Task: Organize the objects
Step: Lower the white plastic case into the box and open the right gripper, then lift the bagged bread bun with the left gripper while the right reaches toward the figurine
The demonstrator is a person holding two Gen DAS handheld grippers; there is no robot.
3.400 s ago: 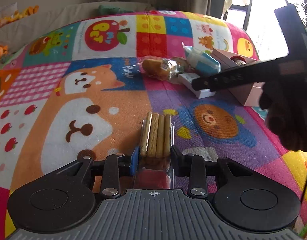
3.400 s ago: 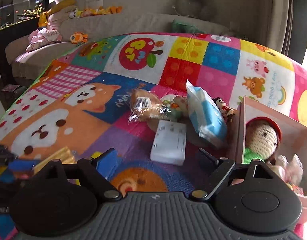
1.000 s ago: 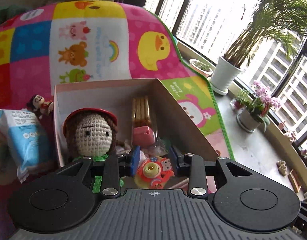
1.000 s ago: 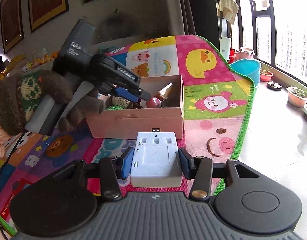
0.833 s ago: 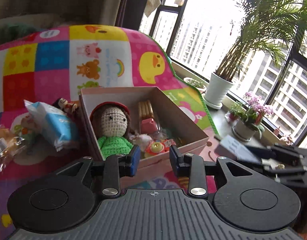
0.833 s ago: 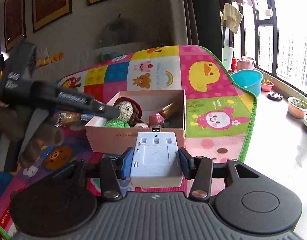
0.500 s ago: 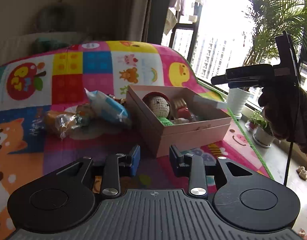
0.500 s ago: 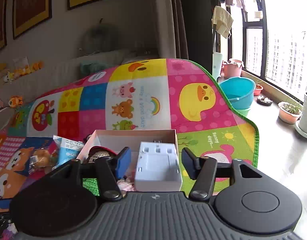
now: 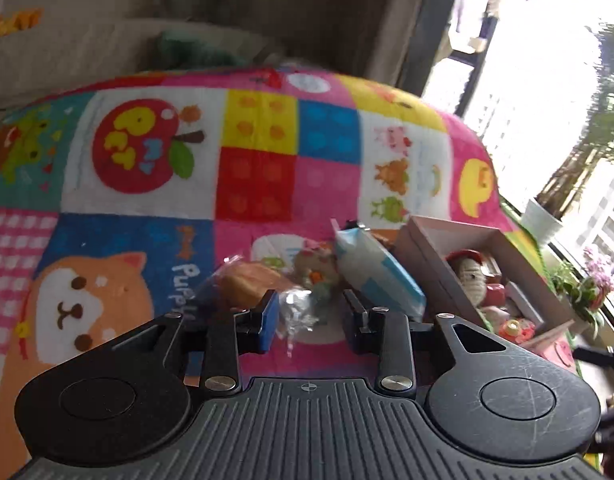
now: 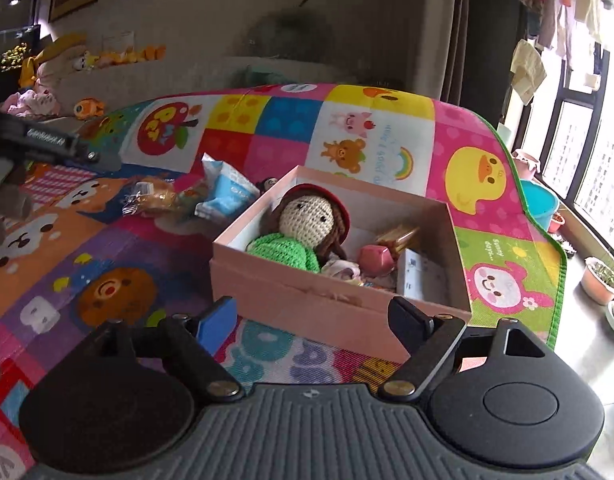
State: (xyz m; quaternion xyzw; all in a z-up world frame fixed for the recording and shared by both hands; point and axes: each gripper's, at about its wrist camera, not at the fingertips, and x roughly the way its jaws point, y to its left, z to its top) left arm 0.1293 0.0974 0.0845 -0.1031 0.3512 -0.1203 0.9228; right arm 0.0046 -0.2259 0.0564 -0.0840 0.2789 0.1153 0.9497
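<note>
A pink cardboard box [image 10: 307, 300] stands on the colourful play mat and holds a crochet doll [image 10: 303, 228], a pack of biscuits [image 10: 399, 236], a pink cup [image 10: 375, 256] and a white plastic block [image 10: 417, 276]. My right gripper [image 10: 313, 316] is open and empty just in front of the box. My left gripper [image 9: 309, 320] is open and empty, right above a wrapped bread [image 9: 251, 284] with a crinkled wrapper end between the fingers. A blue tissue pack [image 9: 379, 276] lies next to it, left of the box [image 9: 439, 276].
A small figurine [image 10: 269, 184] lies behind the tissue pack [image 10: 227, 188]. The left gripper's handle [image 10: 47, 140] shows at the left of the right wrist view. A sofa with plush toys [image 10: 59, 64] is behind the mat. Potted plants [image 10: 601, 280] and a blue tub [image 10: 541, 204] stand by the window.
My right gripper opened wide and let the white block drop into the box, then drew back. My left gripper turned left from the box to the wrapped bread and came down close.
</note>
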